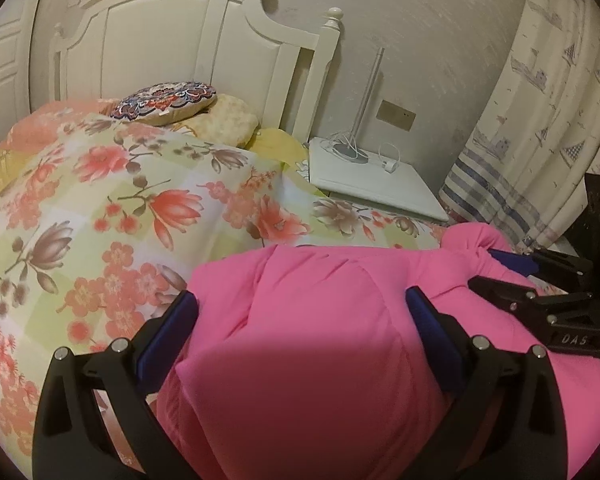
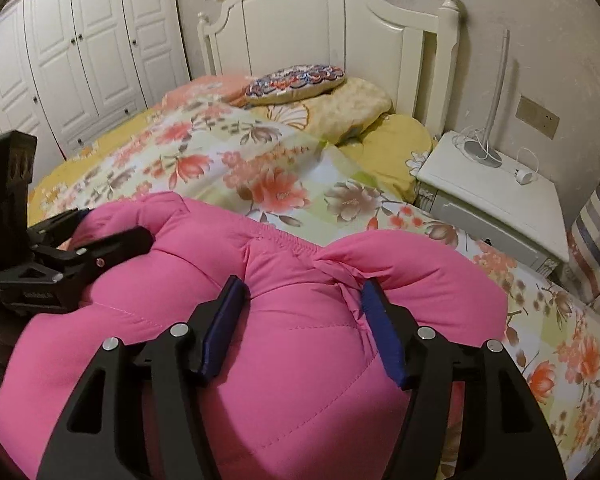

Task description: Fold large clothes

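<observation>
Your left tool (image 1: 300,304) straddles a thick bulge of the pink jacket (image 1: 320,320), its blue pads (image 1: 184,320) pressing into the padding on both sides, so it grips the jacket. Your right tool (image 2: 300,300) sits on the same jacket (image 2: 260,352), with one pad (image 2: 380,320) against a puckered knot of fabric and the other sunk in the quilting; it grips a fold there. No earlier picture is given, so only that hold can be told. The jacket lies bunched at the bed's near edge, on the floral quilt (image 2: 260,168), toward the corner beside the nightstand (image 2: 500,200). Each tool shows in the other's view, close together on the jacket. At the headboard (image 2: 320,28) end lie a patterned cushion (image 2: 296,80) and a pillow (image 2: 352,108). A lamp (image 2: 488,120) stands on the nightstand.
</observation>
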### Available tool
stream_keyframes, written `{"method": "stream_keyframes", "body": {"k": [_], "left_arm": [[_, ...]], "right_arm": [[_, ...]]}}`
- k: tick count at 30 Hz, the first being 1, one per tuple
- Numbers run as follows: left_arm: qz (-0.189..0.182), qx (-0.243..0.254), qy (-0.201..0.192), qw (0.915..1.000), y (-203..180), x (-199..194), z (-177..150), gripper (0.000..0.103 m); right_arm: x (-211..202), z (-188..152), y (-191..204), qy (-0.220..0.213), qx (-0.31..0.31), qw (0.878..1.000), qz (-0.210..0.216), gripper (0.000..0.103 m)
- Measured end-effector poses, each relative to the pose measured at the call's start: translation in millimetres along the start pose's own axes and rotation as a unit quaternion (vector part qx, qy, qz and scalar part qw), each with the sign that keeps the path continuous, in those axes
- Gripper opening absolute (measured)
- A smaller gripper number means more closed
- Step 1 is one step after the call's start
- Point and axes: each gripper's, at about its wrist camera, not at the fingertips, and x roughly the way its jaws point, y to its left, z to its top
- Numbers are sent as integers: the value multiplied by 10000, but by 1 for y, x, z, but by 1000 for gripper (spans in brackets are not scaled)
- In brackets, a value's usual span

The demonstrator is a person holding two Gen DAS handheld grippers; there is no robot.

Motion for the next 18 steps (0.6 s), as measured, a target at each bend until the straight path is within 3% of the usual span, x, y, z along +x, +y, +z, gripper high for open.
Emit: {"method": "stream_keyframes", "body": {"k": [10, 12, 13, 14, 16, 18], "left_arm": [[-31, -103, 176, 9998, 5, 9, 0, 101], [118, 72, 452, 9989, -1, 10, 4, 101], [319, 252, 572, 9975, -7, 8, 8, 101], [743, 588, 580, 9938, -20, -2, 14, 101], [1117, 923, 284, 9890, -40, -29, 25, 100], [552, 792, -107, 9953, -56, -66, 41, 101]], "right_arm": [[13, -5, 6, 142, -51, 9998, -85, 61], [14, -6, 8, 200, -104, 9996, -178, 61], [14, -7, 10, 227, -150, 9994, -228, 61], [13, -7, 13, 250, -235, 9989, -310, 61], [13, -9, 18, 261, -331, 9979, -484, 61], [14, -10, 20, 233, -324, 9978, -534, 61]]}}
